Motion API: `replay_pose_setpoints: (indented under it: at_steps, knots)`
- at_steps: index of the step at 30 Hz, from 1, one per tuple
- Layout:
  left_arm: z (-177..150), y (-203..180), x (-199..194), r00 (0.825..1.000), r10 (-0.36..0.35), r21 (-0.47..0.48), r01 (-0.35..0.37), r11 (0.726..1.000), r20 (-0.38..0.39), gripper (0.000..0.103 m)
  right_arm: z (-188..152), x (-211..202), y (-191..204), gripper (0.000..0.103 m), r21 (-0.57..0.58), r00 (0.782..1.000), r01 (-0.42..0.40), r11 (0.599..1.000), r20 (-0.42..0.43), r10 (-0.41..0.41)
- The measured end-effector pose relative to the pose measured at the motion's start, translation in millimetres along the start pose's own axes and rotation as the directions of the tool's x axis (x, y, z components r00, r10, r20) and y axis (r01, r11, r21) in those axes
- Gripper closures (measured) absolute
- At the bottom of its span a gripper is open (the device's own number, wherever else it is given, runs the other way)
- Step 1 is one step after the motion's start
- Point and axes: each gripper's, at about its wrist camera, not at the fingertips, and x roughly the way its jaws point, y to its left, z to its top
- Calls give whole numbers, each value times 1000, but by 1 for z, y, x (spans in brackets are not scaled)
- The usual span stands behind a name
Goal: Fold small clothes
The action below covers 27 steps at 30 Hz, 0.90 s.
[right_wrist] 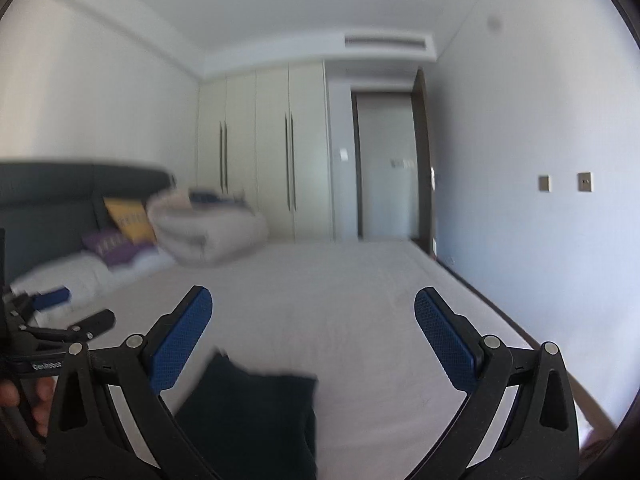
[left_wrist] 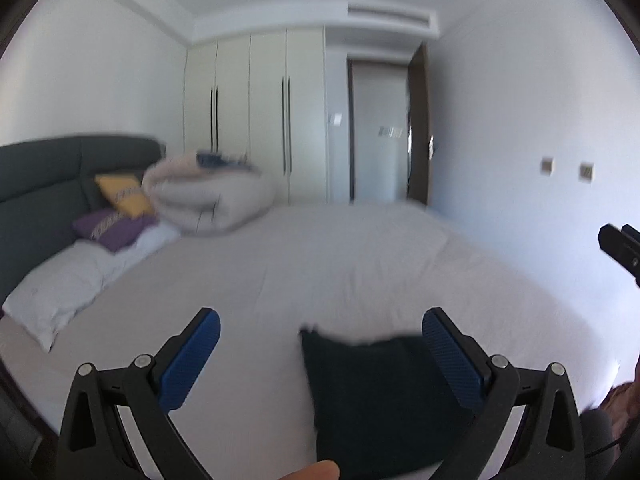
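A small dark navy garment (left_wrist: 380,400) lies folded flat on the grey bed sheet (left_wrist: 340,264) near the front edge. It also shows in the right wrist view (right_wrist: 248,416). My left gripper (left_wrist: 320,356) is open and empty, raised above the bed, with the garment below between its fingers, toward the right one. My right gripper (right_wrist: 312,340) is open and empty, also above the bed; the garment lies low by its left finger. The right gripper's tip shows at the right edge of the left wrist view (left_wrist: 620,244), and the left gripper appears at the left of the right wrist view (right_wrist: 52,320).
A folded pale duvet (left_wrist: 208,196) sits at the bed's far left corner. Yellow (left_wrist: 124,194) and purple (left_wrist: 108,228) cushions and white pillows (left_wrist: 60,284) lie against the dark headboard (left_wrist: 40,188). Cream wardrobes (left_wrist: 256,116) and a doorway (left_wrist: 380,128) stand behind.
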Motion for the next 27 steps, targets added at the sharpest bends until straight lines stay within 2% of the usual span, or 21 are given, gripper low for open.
replay_pose_setpoints:
  at_steps: [2, 4, 6, 9, 11, 13, 18, 19, 23, 27]
  knots:
    - [-11, -1, 8, 998, 15, 11, -14, 1000, -54, 0, -12, 19, 3, 0, -3, 994, 20, 1000, -107, -20]
    - [-23, 0, 22, 992, 65, 32, -62, 998, -109, 0, -28, 34, -1, 0, 57, 973, 26, 998, -230, -12]
    - [-34, 4, 42, 975, 111, 45, -104, 994, -190, 0, -44, 48, -8, 0, 124, 950, 38, 992, -312, 2]
    - [-50, 12, 65, 955, 102, 29, -98, 995, -280, 0, -71, 71, -20, 0, 189, 892, 106, 976, -453, -9]
    - [-59, 13, 73, 940, 95, 14, -96, 995, -328, 0, -90, 84, -24, 0, 192, 859, 149, 970, -511, -31]
    - [-69, 14, 80, 929, 71, -1, -77, 997, -363, 0, -100, 88, -24, 0, 182, 843, 170, 968, -536, -47]
    - [-86, 11, 92, 906, 45, -6, -53, 999, -420, 0, -114, 95, -12, 0, 109, 837, 172, 979, -540, -87]
    - [-88, 12, 94, 903, 43, -11, -53, 999, -428, 0, -118, 106, -8, 0, 91, 838, 168, 982, -537, -94]
    - [-94, 14, 99, 894, 52, -12, -64, 998, -444, 0, -120, 111, 2, 0, 49, 838, 145, 988, -536, -96]
    - [-97, 17, 101, 890, 51, -23, -69, 997, -453, 0, -124, 111, 5, 0, 45, 826, 130, 991, -558, -83]
